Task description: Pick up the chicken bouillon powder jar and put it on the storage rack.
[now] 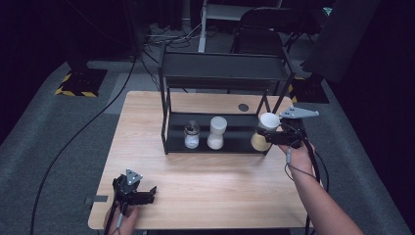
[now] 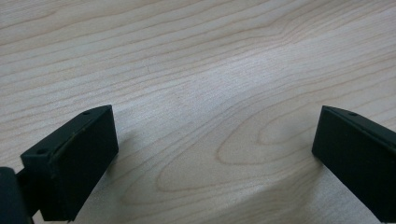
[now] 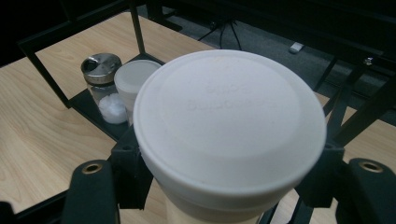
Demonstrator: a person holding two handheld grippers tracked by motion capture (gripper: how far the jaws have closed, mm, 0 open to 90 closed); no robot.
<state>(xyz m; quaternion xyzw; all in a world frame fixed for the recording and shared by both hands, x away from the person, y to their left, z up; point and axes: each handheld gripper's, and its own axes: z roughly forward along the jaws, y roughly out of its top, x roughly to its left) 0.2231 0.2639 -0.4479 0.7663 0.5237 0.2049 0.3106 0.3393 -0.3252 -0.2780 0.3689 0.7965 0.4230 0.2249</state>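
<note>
From the high view, a pale wood-grain worktop (image 1: 205,186) is seen with a black metal shelf rack (image 1: 222,73) standing on its far half. On the rack's bottom shelf two containers are lined up: a small clear glass shaker (image 1: 191,135) with a shiny metal cap and white stuff inside, and just beside it a waisted, hourglass-shaped white jar (image 1: 217,132). At the rack's right front corner a third jar (image 1: 264,131), white-lidded with a tan rounded body, is held by the right claw (image 1: 272,136), so it sits at the shelf's edge, well apart from the other two. The left claw (image 1: 147,195) is rested near the worktop's near-left corner.

In the left gripper view, the left claw (image 2: 212,154) is shown spread wide, its matte black blocky jaws far apart with just bare, smooth wood grain between them; nothing is touched.

In the right gripper view, the jar's round, flat, matte white lid (image 3: 229,123) is seen up close, with faint embossed lettering that can't be read. The right claw (image 3: 224,186) is clamped on the jar just under the lid, one jaw on each side. The shaker (image 3: 103,86) and white jar (image 3: 135,79) are seen behind, on the black shelf.
</note>
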